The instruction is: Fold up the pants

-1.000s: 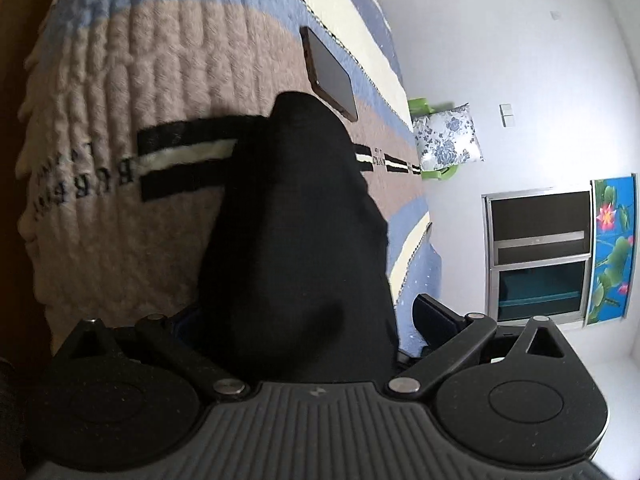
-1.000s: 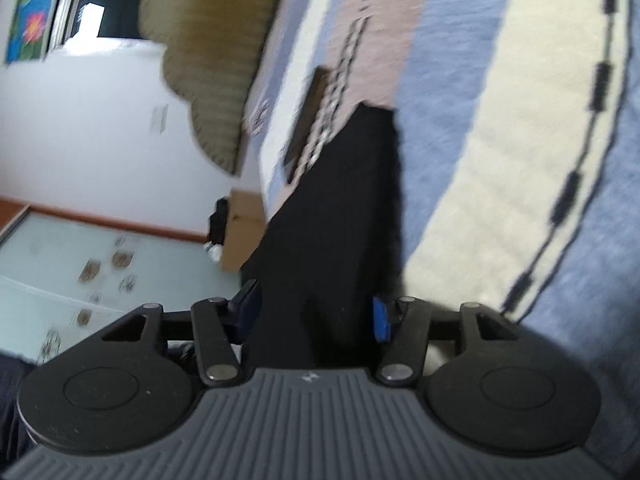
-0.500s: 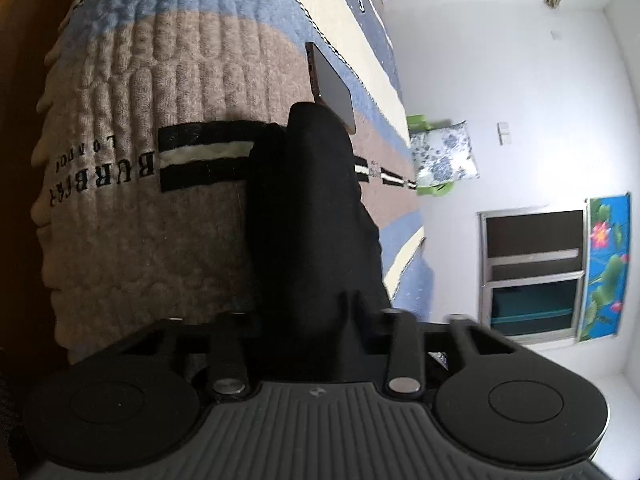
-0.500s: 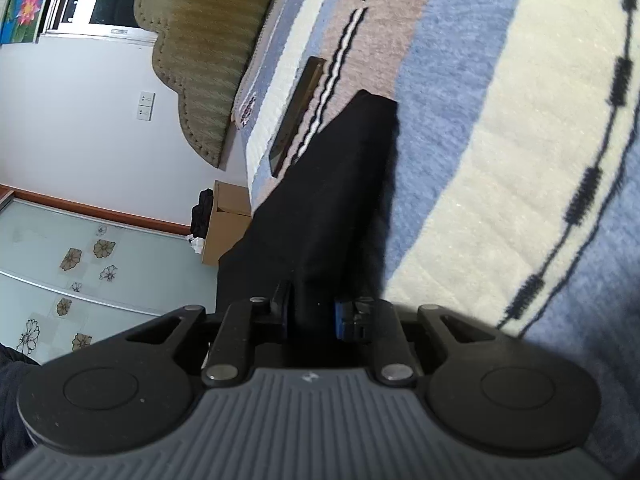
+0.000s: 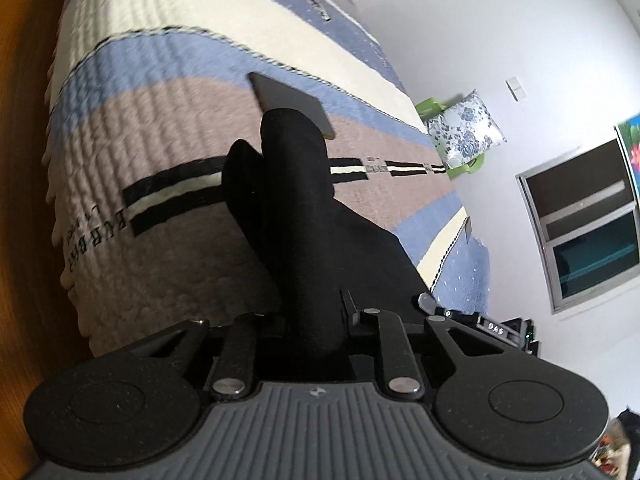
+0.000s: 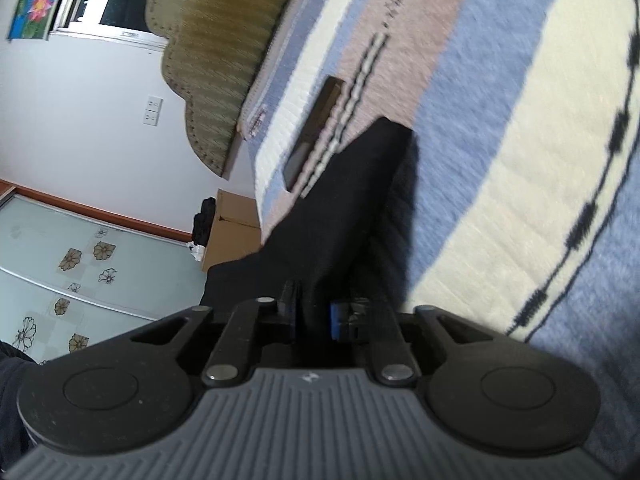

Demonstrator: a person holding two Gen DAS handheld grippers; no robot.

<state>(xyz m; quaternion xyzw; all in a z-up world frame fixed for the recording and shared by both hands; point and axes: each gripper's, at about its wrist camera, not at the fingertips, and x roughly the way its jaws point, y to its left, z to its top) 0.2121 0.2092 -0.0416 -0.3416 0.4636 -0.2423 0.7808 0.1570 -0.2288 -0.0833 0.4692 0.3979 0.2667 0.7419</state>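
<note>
Phone [image 5: 290, 100] blocks past pants [image 5: 304, 216]; blanket [image 5: 168, 136] sides free.

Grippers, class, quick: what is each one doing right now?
Left gripper: jaws just closed, shut on the pants.
Right gripper: jaws just closed, shut on the pants.
</note>
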